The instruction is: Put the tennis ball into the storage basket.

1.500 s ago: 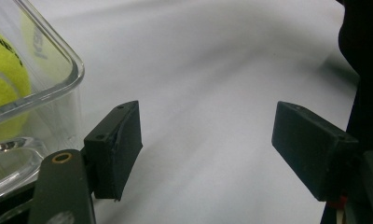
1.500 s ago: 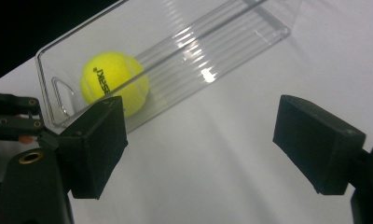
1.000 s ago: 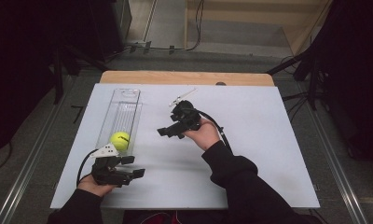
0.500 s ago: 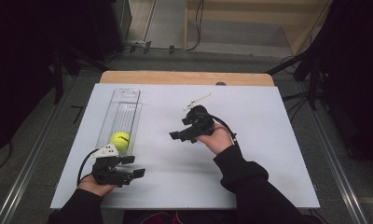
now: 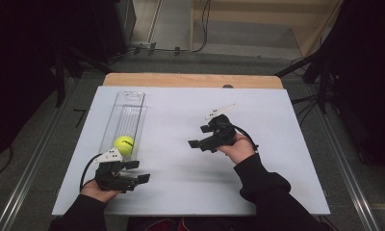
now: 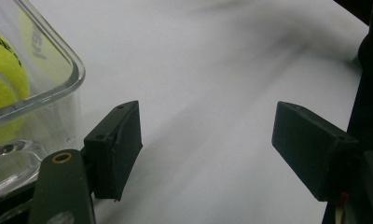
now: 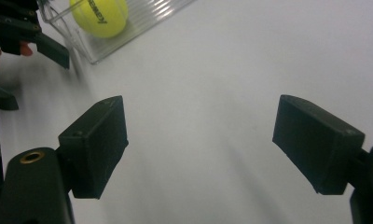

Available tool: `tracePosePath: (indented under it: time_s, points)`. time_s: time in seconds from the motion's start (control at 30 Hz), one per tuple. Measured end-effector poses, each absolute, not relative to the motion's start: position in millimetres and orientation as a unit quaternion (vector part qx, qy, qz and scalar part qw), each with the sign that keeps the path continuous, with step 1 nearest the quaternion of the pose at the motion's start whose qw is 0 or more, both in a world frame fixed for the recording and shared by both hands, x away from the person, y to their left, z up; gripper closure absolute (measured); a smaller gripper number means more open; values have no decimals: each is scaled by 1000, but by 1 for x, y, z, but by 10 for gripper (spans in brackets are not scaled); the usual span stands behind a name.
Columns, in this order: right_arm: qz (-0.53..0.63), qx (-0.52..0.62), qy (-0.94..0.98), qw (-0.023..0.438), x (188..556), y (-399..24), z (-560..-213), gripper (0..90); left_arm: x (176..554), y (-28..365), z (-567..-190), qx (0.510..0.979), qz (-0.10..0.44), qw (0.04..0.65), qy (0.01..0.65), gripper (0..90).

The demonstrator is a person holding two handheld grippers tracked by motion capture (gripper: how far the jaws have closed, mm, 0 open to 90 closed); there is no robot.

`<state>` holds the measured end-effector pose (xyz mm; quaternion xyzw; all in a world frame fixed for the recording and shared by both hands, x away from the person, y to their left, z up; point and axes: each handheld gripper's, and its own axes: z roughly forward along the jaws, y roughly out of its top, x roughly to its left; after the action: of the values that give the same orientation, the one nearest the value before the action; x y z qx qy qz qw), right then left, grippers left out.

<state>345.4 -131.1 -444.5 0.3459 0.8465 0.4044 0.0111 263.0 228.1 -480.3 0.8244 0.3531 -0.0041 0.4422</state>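
Yellow ball (image 5: 123, 144) lies in the clear tray (image 5: 129, 103); both tools gape, the left (image 6: 205, 144) beside it, the right (image 7: 198, 140) apart.

Looks like a lab or recording studio setup, not anyone's home. The white counter (image 5: 277, 144) sits on a bare grey floor (image 5: 46, 139) with metal rails (image 5: 347, 168) either side, dark curtains (image 5: 17, 57) around, and cables (image 5: 166, 48) trailing behind.
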Motion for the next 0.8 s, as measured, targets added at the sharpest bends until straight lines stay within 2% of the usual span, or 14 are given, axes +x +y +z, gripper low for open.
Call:
tracePosePath:
  time_s: [0.2, 0.8]
  points:
    - [408, 351, 843, -7, 337, -148, -449, 158, 263, 229, -480, 824, -4, 443, 354, 246]
    - [406, 375, 832, 31, 310, -193, -459, 158, 263, 228, -479, 825, 0, 440, 354, 246]
